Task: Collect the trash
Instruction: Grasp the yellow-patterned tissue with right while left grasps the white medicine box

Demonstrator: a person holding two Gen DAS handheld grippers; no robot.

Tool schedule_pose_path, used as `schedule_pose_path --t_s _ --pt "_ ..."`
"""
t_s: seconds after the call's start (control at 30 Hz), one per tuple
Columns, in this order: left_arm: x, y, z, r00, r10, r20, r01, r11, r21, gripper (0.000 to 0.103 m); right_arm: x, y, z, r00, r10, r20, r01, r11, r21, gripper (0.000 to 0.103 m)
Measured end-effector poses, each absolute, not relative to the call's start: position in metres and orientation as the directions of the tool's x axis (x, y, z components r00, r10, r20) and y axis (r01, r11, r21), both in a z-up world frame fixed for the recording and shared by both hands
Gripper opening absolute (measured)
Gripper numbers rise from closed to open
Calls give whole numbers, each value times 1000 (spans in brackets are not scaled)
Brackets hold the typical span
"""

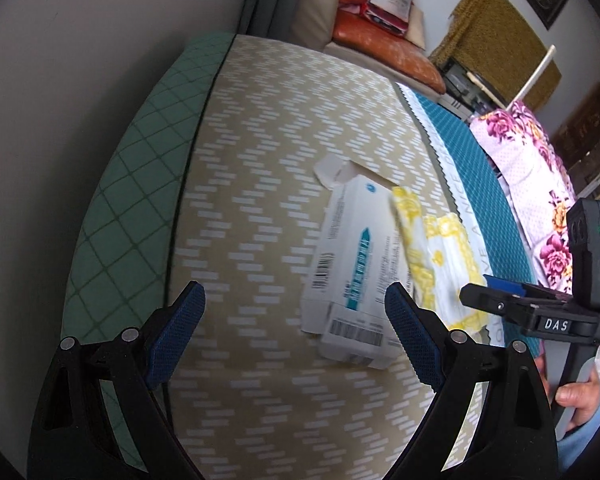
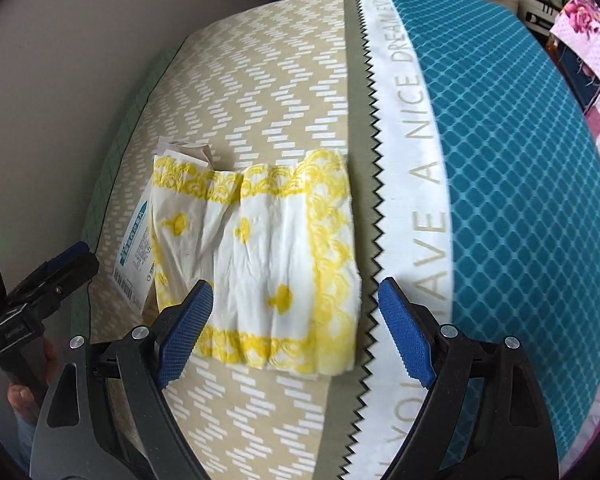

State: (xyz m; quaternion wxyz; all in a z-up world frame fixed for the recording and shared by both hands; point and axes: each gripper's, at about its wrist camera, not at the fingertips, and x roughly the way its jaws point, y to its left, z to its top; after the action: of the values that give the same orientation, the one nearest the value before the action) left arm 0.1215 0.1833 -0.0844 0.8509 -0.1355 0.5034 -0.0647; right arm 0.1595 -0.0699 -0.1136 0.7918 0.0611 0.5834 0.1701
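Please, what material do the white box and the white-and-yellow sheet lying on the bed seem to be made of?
White box: probably thin printed cardboard with a smooth finish; an end flap is folded open and barcodes are printed on it.
White-and-yellow sheet: likely soft tissue paper or a napkin, matte; it shows creases and wrinkles and a yellow printed border. It could also be thin cloth.

The beige zigzag-patterned bed cover (image 1: 284, 128) lay bare and passable all round the white cardboard box (image 1: 352, 256) and the overlapping yellow-printed white paper napkin (image 2: 276, 264). A grey wall (image 1: 80, 80) closed the left side; a floral pink quilt (image 1: 540, 184) bounded the right.
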Motion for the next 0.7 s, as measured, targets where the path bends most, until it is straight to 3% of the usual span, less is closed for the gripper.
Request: schedule_pose_path --t_s 0.4,0.5,0.6,0.67,0.7 --pt "127 209 -93 485 -236 -842 -63 951 -302 92 153 4 -115 306 299 -904 -334 923 192 83" --pt "126 212 -94 482 -236 -844 -69 950 -305 92 153 9 -111 327 280 -903 -341 926 163 66" --pt "129 206 -93 478 -239 -845 -64 950 -305 92 155 12 -107 329 270 -905 -355 923 146 41" --pt "131 201 -92 478 -245 -843 -54 950 -307 92 159 7 -105 308 286 -907 -362 917 166 6" --pt "133 198 -91 477 -249 -843 -48 950 -308 92 159 6 -103 311 290 -905 -360 917 170 6"
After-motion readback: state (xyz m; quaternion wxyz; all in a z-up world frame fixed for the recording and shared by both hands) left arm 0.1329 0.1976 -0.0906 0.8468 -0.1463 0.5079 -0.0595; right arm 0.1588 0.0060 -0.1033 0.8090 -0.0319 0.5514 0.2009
